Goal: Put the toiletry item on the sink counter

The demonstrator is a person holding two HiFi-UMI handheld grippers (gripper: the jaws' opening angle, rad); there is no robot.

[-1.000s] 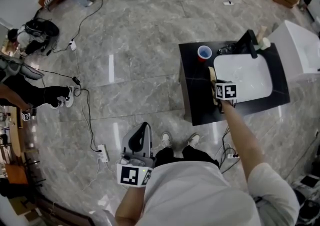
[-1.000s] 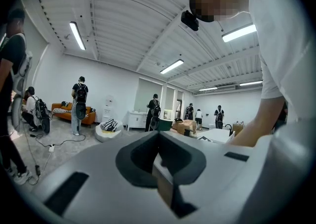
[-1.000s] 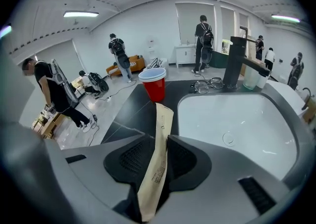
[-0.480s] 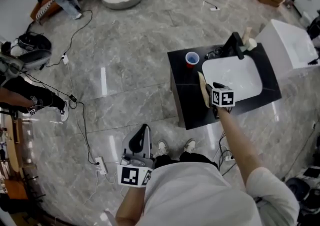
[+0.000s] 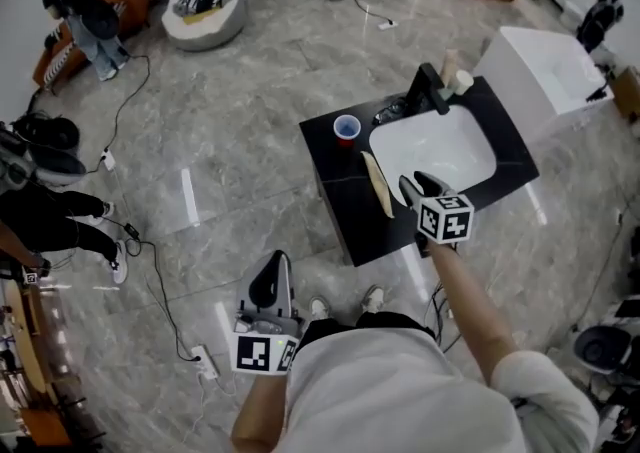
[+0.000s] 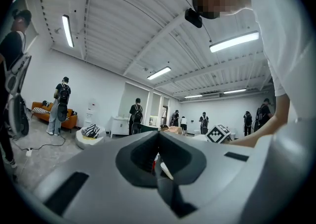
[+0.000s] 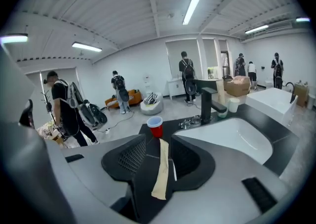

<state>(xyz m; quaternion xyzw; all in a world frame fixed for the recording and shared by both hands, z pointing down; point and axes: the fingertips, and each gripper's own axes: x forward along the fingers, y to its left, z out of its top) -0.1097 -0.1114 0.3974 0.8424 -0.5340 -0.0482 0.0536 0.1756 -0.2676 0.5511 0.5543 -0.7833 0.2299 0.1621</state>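
Note:
The toiletry item (image 5: pixel 378 184), a long beige tube, lies flat on the black sink counter (image 5: pixel 345 203), left of the white basin (image 5: pixel 440 146). My right gripper (image 5: pixel 418 184) hovers just right of it, open and holding nothing. In the right gripper view the tube (image 7: pixel 161 168) rests on the counter (image 7: pixel 174 126), seen between the spread jaws of that gripper (image 7: pixel 159 140), and neither pad touches it. My left gripper (image 5: pixel 280 267) hangs low by the person's legs, well short of the counter. Its jaws meet at the tips in the left gripper view (image 6: pixel 158 133), with nothing held.
A red cup (image 7: pixel 155 127) stands at the counter's far left corner. A black faucet (image 7: pixel 210 102), a pale bottle (image 5: pixel 450 65) and a white cup (image 5: pixel 462 82) sit behind the basin. A white cabinet (image 5: pixel 540 69) adjoins the counter. Cables (image 5: pixel 165 281) and people occupy the floor to the left.
The right gripper's jaws have opened and released the beige tube, which now lies on the counter. The gripper has drawn back to the tube's right side. The left gripper has hardly moved.

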